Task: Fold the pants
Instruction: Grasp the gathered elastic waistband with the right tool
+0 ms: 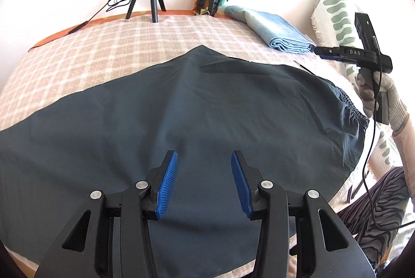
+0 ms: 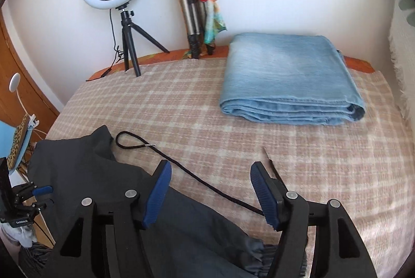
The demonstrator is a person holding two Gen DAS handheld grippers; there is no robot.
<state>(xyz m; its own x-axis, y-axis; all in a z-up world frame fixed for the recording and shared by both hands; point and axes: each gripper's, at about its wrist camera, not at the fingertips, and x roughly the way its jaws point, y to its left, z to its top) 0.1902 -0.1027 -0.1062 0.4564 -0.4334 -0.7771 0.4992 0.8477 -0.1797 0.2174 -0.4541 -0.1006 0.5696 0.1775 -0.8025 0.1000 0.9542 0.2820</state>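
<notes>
Dark grey-blue pants [image 1: 181, 109] lie spread flat across the checked blanket [image 1: 103, 50], their elastic waistband [image 1: 355, 114] to the right. My left gripper [image 1: 204, 156] hovers over the middle of the fabric, its blue pads apart with nothing pinched between them. In the right wrist view my right gripper [image 2: 211, 166] is open above the waist end of the pants [image 2: 85, 174], and the black drawstring [image 2: 181, 169] trails out between its fingers onto the blanket. A gloved hand holds the right gripper [image 1: 320, 52] off the pants' right side. The left gripper [image 2: 48, 197] shows at the far left.
Folded light-blue jeans [image 2: 288, 78] lie at the back right of the bed. A ring light on a small tripod [image 2: 129, 44] and a folded silver tripod [image 2: 189, 6] stand against the wall. A green-patterned pillow [image 1: 337, 8] is at the right; a wooden cabinet [image 2: 23, 86] is at the left.
</notes>
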